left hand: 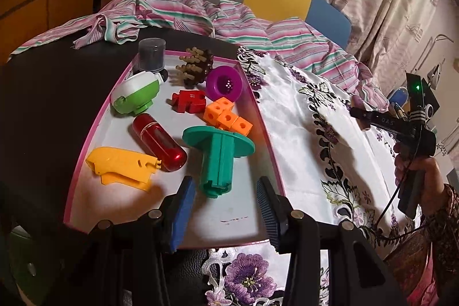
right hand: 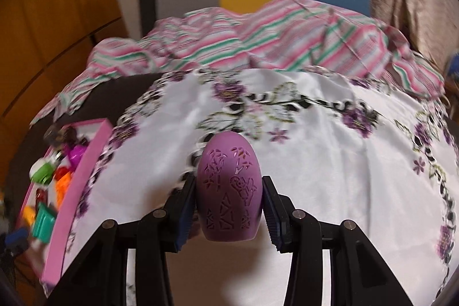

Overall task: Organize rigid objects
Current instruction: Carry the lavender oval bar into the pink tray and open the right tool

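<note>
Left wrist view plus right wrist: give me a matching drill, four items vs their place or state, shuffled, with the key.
Items:
1. teal spool
2. purple egg
3. red capsule
4. purple funnel

Places:
A. clamped in the right gripper over the floral cloth
B. in the tray, between yellow piece and spool
C. lying in front of the open left gripper
D. far tray end, beside the brown comb

Pairs: 1-C, 2-A, 3-B, 4-D

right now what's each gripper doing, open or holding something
left gripper: open, empty, just behind the green flanged piece.
right gripper: shut on the purple egg-shaped object.
</note>
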A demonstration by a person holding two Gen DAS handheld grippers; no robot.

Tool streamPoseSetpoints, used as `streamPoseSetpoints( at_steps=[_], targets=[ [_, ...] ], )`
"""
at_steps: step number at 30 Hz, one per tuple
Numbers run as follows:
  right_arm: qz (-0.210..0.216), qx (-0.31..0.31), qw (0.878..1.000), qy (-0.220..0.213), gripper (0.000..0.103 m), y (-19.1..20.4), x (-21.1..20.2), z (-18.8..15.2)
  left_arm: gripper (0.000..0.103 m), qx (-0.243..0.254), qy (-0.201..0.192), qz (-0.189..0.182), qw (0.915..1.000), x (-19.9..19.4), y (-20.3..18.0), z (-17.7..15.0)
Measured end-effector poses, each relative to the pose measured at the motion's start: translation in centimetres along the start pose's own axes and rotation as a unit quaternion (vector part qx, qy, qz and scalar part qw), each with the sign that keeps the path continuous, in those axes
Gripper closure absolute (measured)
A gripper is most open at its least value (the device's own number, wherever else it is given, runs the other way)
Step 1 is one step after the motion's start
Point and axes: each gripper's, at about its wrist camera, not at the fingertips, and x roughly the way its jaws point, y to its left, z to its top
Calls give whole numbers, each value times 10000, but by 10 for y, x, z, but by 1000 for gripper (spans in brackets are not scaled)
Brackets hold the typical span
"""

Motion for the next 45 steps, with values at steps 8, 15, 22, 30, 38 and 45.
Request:
streamPoseSetpoints(
  at_steps=[8,15,22,30,38,45],
  targets=[
    [412,-456,9981,88,59,61,-15,-21,57,-76,-47,-170,9998,-12,2,-1],
    [826,-663,9943,131,59,106,-30,-36,57,68,-181,-6,9998,-24,2,0],
    [1265,-924,9875,168,59,150,-41,-44,57,130,-368,491,9980,-40,10,0],
    [1636,-1201,9790,207,59,192,-47,-48,56,-72,-496,1072,9930,-55,33,-4],
    [2270,-1443,9611,623,59,232,-39,-58,56,19,-574,1632,9849,-66,43,-6],
    [2569,-1712,9459,995,59,267,-22,-65,56,53,-694,2012,9771,-77,49,-8]
  ],
)
